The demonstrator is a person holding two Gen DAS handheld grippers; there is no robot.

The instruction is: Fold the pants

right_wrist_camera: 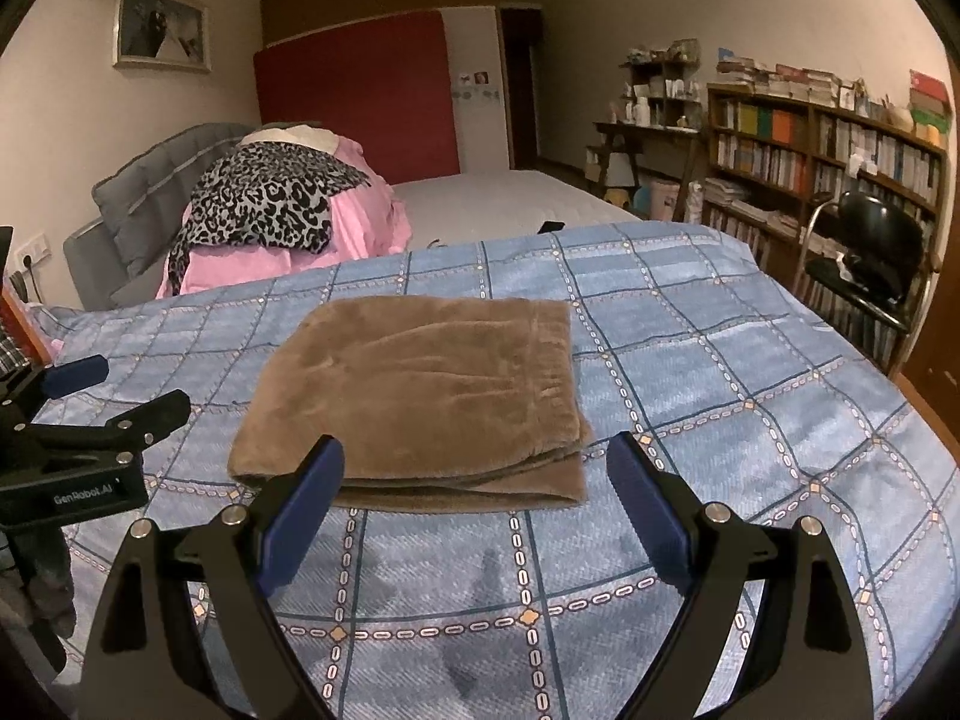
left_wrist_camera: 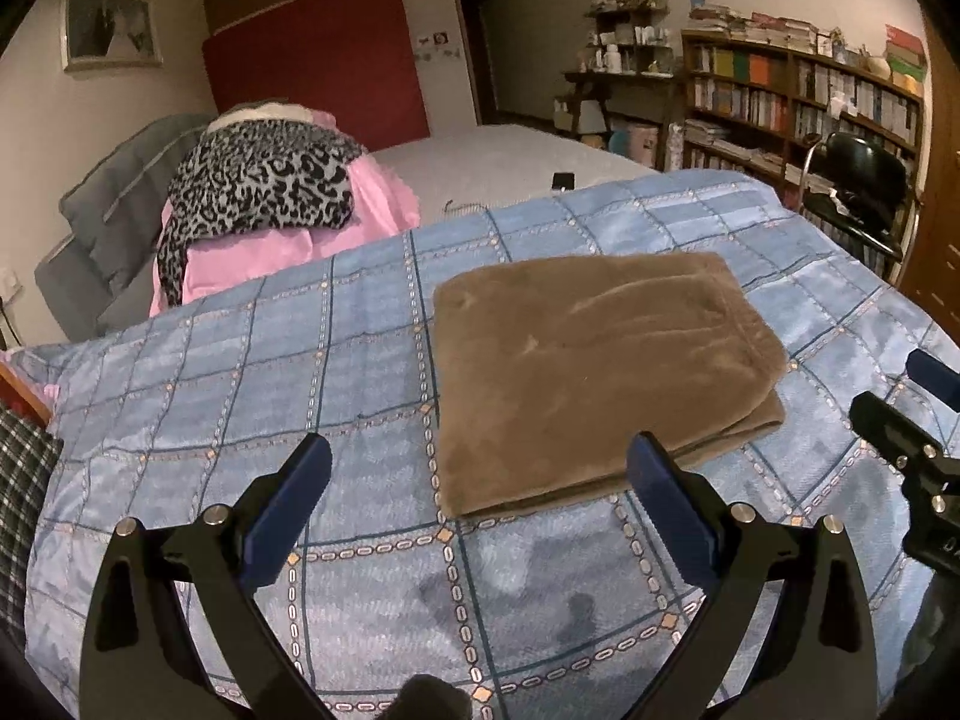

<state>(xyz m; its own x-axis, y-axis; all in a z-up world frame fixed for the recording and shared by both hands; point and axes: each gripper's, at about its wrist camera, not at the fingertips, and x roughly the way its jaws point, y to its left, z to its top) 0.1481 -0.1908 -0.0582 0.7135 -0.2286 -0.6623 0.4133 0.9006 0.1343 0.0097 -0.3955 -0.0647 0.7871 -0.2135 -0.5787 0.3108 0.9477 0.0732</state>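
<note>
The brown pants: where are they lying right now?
The folded brown pants lie on the blue checked bedspread, centre of the right wrist view, just beyond both open grippers, neither touching them.

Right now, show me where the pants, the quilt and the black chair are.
pants (right_wrist_camera: 414, 384), right wrist view, middle of the folded top layer.
quilt (right_wrist_camera: 750, 420), right wrist view, bare blue checked patch right of the pants.
black chair (right_wrist_camera: 882, 234), right wrist view, its backrest.

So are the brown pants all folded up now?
Looks like it. The brown pants lie in a neat stacked rectangle on the blue checked bedspread. Nothing is in hand: the left claw and right claw are both open and empty. Little seems left.
</note>
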